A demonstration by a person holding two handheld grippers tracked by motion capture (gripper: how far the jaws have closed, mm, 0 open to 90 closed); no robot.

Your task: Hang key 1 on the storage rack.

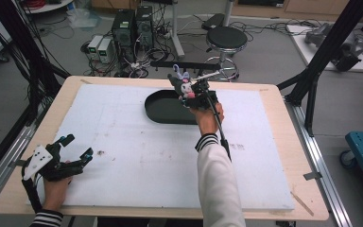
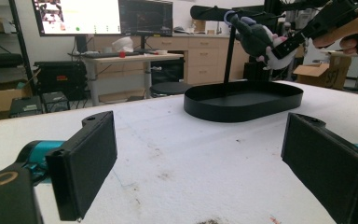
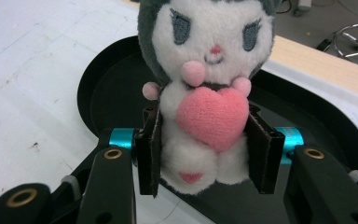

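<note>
Near the top centre of the high view, the right gripper [image 1: 185, 88] pinches a plush toy [image 3: 207, 93] upright by its body directly above the black tray [image 1: 163, 111], so lowering it means going straight down, while the left gripper [image 1: 75, 147], jaws spread and empty, rests well apart at lower left.

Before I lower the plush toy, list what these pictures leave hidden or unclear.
- Plush toy: ears cut off by the top edge of the right gripper view; its sides sit behind the right tool's pads.
- Black tray: much of the floor is covered by the toy in that view; the gap between toy and tray cannot be judged there.
- Toy in the high view: too small for detail.
- Left tool: jaw ends cut off by the bottom edge of the left gripper view.
</note>
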